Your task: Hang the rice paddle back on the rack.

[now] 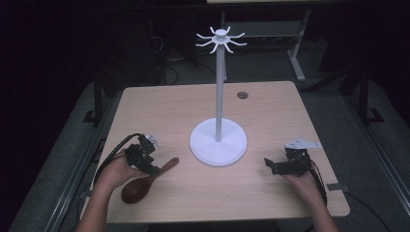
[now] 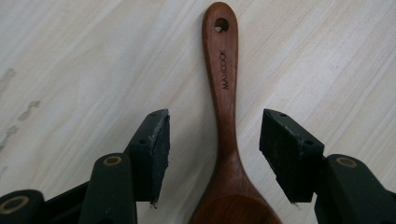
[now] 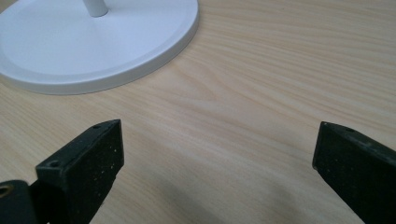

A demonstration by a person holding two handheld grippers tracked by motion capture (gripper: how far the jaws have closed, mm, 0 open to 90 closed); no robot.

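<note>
Pale wood grain covers the counter point(image 1: 270, 193), a square top with rounded corners in the middle of the high view. At lower left of that view a hand point(image 1: 113, 171) holds the left hand-held gripper point(image 1: 153, 170) over a dark reddish-brown wooden spoon point(image 1: 145, 182), which lies flat with its round bowl toward the bottom of the frame and its slim handle slanting up to the right. In the left gripper view the spoon point(image 2: 225, 116) runs up the centre, smooth and glossy, with a hanging hole near the handle tip and small printed lettering below it; the two black jaws stand apart on either side of the neck, not touching it. At centre stands a white stand point(image 1: 218, 142): flat round base, thin upright pole, a ring of curved hooks on top. At lower right the right hand-held gripper point(image 1: 269, 165) sits low above bare wood, its matte, speckled jaws spread wide, the base's rim point(image 3: 140, 70) at upper left of its view.
</note>
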